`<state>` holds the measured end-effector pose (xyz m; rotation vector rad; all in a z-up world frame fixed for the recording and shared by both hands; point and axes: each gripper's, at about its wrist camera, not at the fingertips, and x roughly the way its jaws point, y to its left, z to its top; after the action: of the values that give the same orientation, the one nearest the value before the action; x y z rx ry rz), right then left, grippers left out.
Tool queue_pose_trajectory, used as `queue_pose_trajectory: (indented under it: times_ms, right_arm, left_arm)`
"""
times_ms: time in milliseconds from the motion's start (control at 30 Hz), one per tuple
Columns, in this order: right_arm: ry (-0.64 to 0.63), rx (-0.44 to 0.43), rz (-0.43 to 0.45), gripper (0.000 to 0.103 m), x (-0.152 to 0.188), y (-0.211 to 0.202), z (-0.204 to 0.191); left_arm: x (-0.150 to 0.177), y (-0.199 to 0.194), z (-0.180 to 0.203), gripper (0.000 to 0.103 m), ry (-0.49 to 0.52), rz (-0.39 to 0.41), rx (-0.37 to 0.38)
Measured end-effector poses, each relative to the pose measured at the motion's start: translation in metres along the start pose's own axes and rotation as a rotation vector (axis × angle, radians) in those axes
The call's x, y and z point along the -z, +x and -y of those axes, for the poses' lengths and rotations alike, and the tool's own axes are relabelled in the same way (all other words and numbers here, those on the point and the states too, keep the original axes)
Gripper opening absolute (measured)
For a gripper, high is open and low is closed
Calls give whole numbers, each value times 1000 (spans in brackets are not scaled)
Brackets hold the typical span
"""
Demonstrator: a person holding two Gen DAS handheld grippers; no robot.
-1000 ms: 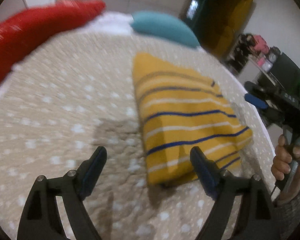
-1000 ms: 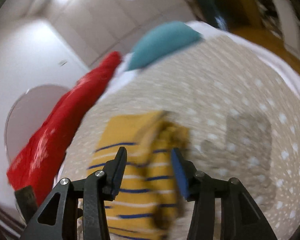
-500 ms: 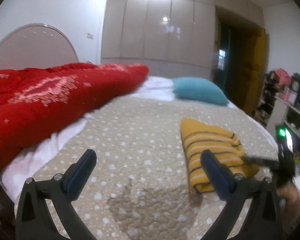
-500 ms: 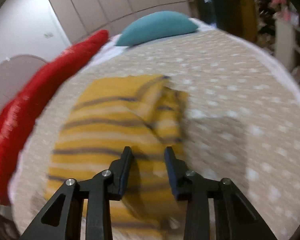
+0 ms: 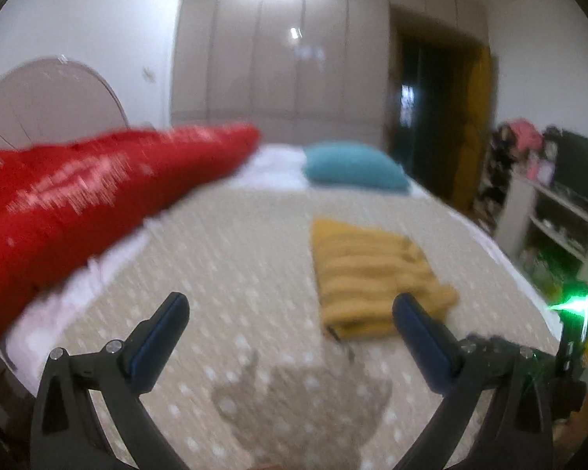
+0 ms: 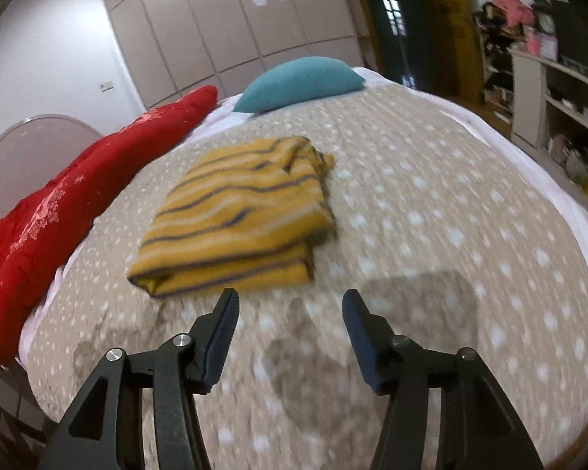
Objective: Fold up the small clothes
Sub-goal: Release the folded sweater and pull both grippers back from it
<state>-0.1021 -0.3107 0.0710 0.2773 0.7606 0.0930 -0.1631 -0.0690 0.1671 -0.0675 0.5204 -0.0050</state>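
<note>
A yellow garment with dark blue and white stripes (image 6: 239, 215) lies folded in a flat rectangle on the beige dotted bedspread (image 6: 431, 203). In the left wrist view it is blurred, ahead and right (image 5: 372, 274). My right gripper (image 6: 290, 305) is open and empty, held just in front of the garment's near folded edge, not touching it. My left gripper (image 5: 290, 313) is wide open and empty, held above the bedspread, back from the garment; its right finger overlaps the garment's near corner in the image.
A red quilt (image 6: 58, 203) lies along the bed's left side. A teal pillow (image 6: 298, 82) sits at the head. White shelves with clutter (image 6: 560, 94) stand to the right of the bed. Wardrobe doors (image 5: 278, 62) line the far wall.
My right gripper opened and drew back from the folded garment, which now lies free. My left gripper rose, tilted up and pulled away from the garment.
</note>
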Motion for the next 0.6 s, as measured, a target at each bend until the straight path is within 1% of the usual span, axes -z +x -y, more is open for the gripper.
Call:
queue_pose_trajectory:
  times_ms: [67, 133, 167, 200, 333, 500, 600]
  right_arm:
    - [27, -8, -18, 63, 10, -10, 8]
    - [33, 16, -22, 65, 16, -16, 14]
    - [27, 35, -18, 68, 18, -19, 16]
    - [13, 59, -12, 71, 21, -21, 17]
    - [-35, 115, -6, 72, 26, -21, 16]
    - [-45, 107, -31, 72, 30, -14, 15]
    - [-58, 120, -34, 74, 33, -11, 12]
  left_arm:
    - [9, 11, 7, 103, 6, -71, 3]
    - [17, 20, 13, 103, 17, -119, 6]
    - [21, 23, 17, 103, 27, -140, 11]
    - [25, 26, 20, 103, 34, -151, 12]
    - [38, 40, 31, 103, 74, -194, -2]
    - [49, 57, 33, 103, 67, -257, -28]
    - [58, 69, 30, 103, 67, -302, -54]
